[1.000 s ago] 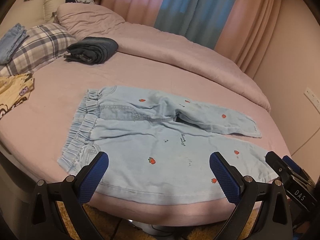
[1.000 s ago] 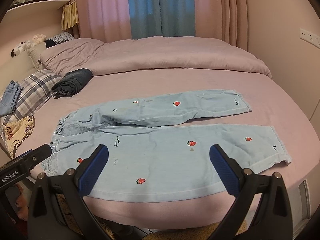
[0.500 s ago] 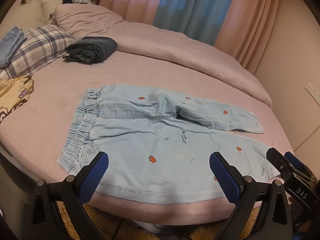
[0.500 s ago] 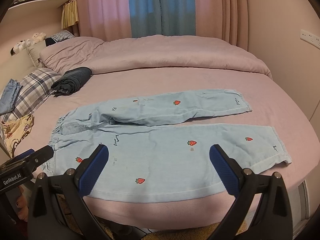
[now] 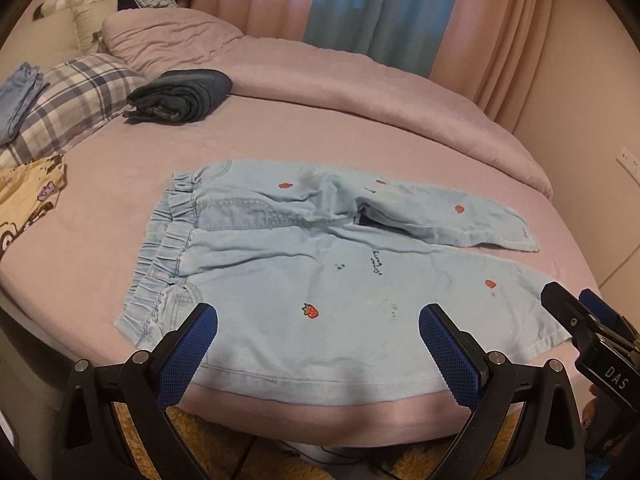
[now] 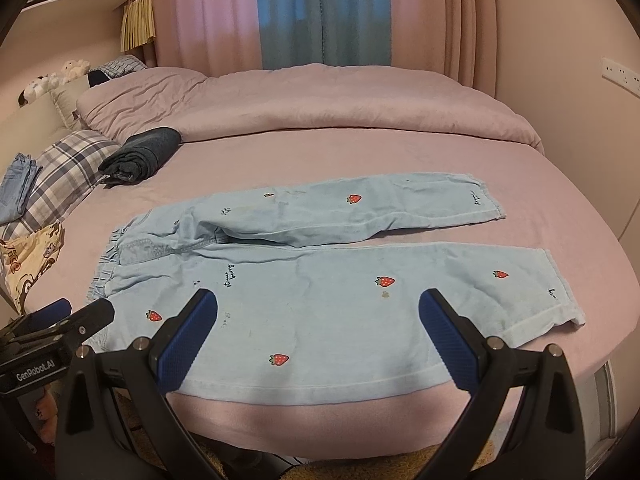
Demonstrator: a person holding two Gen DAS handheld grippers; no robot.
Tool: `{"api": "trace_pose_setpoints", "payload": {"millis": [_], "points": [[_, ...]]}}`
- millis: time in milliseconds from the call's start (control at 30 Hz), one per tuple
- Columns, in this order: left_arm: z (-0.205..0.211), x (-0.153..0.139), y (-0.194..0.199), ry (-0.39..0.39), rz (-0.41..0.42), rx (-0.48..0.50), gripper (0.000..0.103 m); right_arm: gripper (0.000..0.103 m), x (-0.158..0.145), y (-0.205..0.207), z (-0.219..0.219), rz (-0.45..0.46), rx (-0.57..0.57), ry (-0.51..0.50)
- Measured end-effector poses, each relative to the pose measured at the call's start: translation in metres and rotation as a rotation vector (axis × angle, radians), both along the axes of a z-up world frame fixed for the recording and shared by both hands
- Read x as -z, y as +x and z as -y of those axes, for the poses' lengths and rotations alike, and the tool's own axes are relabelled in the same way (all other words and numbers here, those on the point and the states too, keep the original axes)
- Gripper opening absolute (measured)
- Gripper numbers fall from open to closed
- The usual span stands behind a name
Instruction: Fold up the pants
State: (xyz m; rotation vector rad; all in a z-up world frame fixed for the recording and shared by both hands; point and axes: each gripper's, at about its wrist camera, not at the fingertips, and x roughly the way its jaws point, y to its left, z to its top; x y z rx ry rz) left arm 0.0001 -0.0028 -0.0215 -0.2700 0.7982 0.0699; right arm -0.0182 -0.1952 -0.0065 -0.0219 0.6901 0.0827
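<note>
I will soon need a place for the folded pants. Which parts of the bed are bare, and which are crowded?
Bare sheet lies between the light blue pants and the rumpled duvet, and beyond the leg cuffs toward the wall. The pillow side is crowded: dark folded clothes, plaid pillow, yellow printed cloth. Both grippers hang open at the near edge.

I see dim, warm pinkish light; daylight glows through the curtain (image 6: 324, 12). Shadows are soft. Both views are sharp at centre, with fisheye bending and dark corners.
</note>
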Motion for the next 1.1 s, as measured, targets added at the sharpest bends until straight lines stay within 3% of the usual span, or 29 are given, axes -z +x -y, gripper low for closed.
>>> {"api": "trace_pose_setpoints", "payload": {"millis": [1100], "points": [[0.009,0.029,0.024,0.015,-0.091,0.023,0.101,0.101,0.022,0.022,0.013,-0.072,0.062,-0.005]]}}
